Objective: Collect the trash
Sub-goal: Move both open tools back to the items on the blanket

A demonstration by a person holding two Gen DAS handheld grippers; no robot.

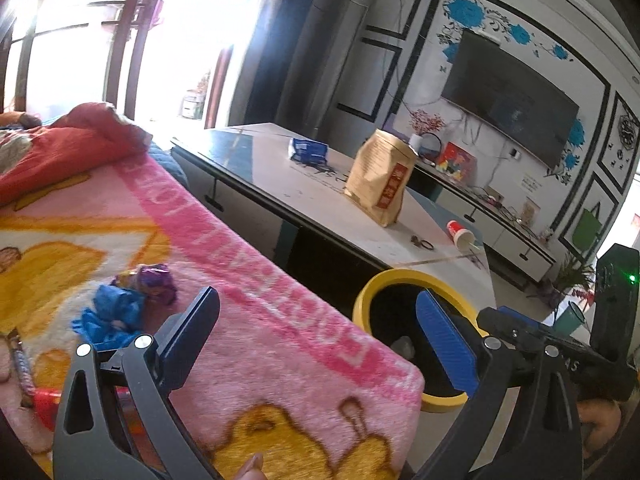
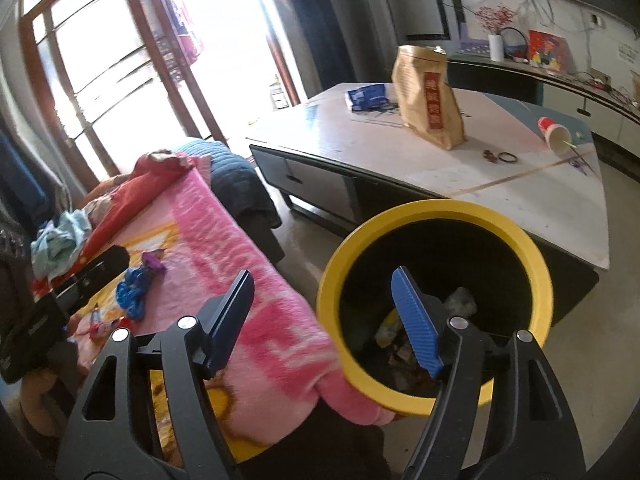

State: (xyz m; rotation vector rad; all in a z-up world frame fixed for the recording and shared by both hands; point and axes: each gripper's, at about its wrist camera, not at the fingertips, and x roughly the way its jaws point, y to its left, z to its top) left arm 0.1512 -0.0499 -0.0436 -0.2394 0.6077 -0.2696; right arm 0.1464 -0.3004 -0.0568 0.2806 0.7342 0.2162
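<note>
Two wide, empty grippers, left gripper (image 1: 316,336) and right gripper (image 2: 326,312), between pink blanket (image 2: 240,240) and yellow-rimmed bin (image 2: 440,216).

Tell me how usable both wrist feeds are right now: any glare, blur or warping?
Left wrist view: the window is blown out white; the blanket and blue wrapper look slightly soft; the table edges bow from the fisheye. Right wrist view: similar window glare, the yellow bin rim sharp enough, its dark inside hard to read.
</note>
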